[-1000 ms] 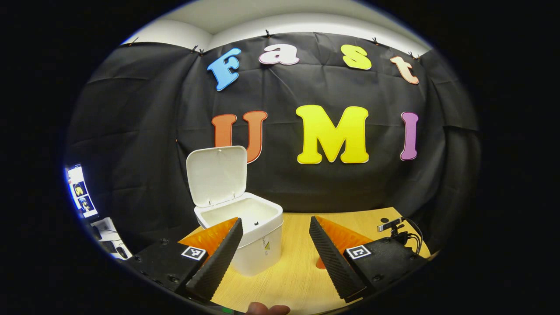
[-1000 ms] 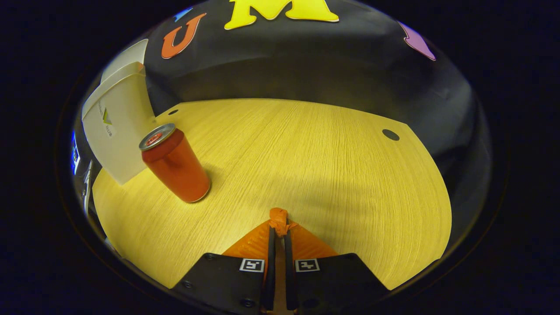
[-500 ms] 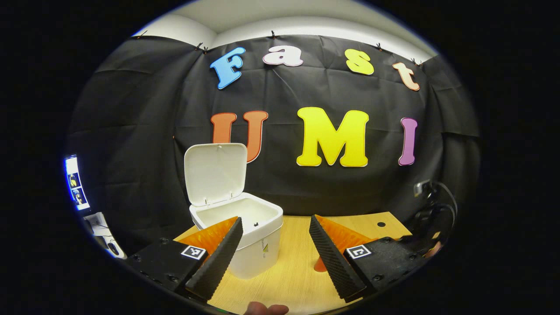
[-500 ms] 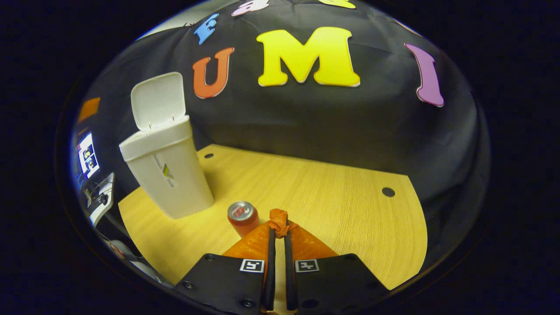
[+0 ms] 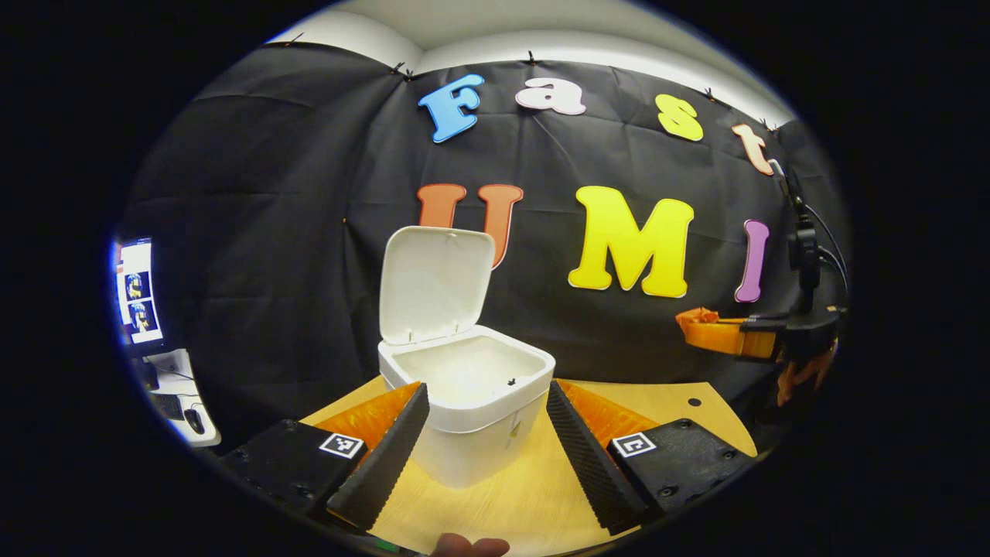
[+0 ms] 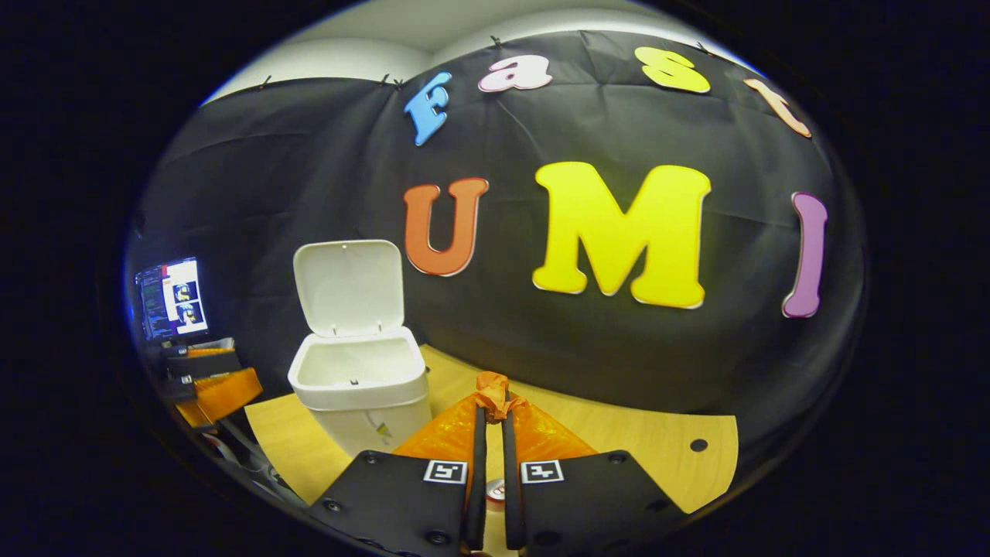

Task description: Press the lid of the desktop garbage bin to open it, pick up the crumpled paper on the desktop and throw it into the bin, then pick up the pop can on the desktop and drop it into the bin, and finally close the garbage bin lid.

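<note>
The right gripper point(image 6: 492, 402) occupies the bottom centre of the right gripper view, its jaws closed together with nothing visibly held between them. Just below, in the narrow gap between the finger bases, a small part of the pop can point(image 6: 496, 489) top is visible. The garbage bin point(image 6: 357, 387) stands on the desk point(image 6: 665, 452) to the left of the jaws, its lid point(image 6: 348, 285) raised upright at the rear and its interior exposed. The left gripper point(image 6: 220, 393) appears at the far left edge, beside the bin and apart from it. Behind it, a monitor point(image 6: 172, 298) is lit. A dark round hole point(image 6: 698, 445) marks the desk surface at the right.
</note>
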### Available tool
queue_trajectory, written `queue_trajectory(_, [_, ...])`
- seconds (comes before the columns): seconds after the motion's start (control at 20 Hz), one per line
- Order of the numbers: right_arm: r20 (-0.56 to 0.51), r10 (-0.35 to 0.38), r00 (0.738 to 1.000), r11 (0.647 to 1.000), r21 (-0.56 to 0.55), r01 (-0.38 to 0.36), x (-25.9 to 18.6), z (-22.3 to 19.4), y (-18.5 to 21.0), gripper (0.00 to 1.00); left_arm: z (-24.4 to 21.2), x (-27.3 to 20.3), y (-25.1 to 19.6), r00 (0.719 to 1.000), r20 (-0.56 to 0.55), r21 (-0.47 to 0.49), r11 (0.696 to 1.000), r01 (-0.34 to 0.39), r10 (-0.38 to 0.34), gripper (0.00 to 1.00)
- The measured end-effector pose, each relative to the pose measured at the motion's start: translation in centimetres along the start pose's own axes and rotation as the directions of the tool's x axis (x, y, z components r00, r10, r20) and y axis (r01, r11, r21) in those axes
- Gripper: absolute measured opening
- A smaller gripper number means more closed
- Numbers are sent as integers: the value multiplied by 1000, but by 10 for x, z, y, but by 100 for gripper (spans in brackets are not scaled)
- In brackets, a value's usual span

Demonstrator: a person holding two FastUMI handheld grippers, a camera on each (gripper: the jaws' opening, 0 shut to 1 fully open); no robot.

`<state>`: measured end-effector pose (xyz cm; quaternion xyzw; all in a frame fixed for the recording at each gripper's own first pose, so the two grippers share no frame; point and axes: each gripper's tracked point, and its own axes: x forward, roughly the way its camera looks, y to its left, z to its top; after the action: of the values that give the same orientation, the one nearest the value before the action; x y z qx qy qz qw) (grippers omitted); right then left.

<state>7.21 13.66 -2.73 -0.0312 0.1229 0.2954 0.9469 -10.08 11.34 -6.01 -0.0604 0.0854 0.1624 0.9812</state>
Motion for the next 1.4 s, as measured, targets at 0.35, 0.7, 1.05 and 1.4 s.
queue_trajectory(0.35, [-25, 162, 986, 986, -32, -163, 72, 16, 93, 11, 3, -27, 43, 999, 20, 11, 999, -45, 45, 100])
queue_trajectory(0.7, [-145, 255, 956, 964, -40, -263, 132, -17, 158, 11, 2, -39, 74, 994, 17, 7, 994, -109, 109, 100])
queue_trajectory(1.05, [-228, 228, 947, 967, -60, -247, 161, -48, 172, 24, -1, -46, 88, 991, 7, 12, 991, -137, 137, 100])
queue_trajectory(1.4, [-244, 200, 949, 974, -60, -221, 167, -58, 168, 45, -4, -43, 92, 993, 11, 25, 992, -120, 120, 100])
